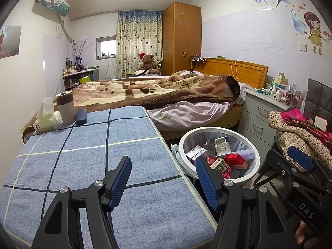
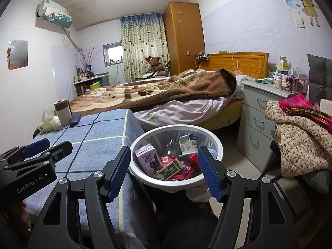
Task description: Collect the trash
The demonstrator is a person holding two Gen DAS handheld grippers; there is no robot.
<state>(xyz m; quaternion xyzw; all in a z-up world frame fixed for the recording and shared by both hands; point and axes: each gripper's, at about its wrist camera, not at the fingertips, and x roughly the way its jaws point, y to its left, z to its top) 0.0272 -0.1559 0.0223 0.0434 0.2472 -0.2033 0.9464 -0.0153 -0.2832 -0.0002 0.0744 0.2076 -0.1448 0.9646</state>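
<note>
A matt woven blue cloth (image 1: 128,161) covers the bench, the white bin (image 2: 215,145) looks smooth plastic holding glossy cardboard cartons (image 2: 148,159), and the fingers (image 1: 122,178) carry ribbed blue pads

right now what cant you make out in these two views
- Bottom of the trash bin: both views, hidden under the piled cartons.
- Floor beside the bin: left wrist view, blocked by the right gripper.
- Labels of the bottles on the nightstand: too small in either view.
- Tissue box front: right wrist view, small and blurred.
</note>
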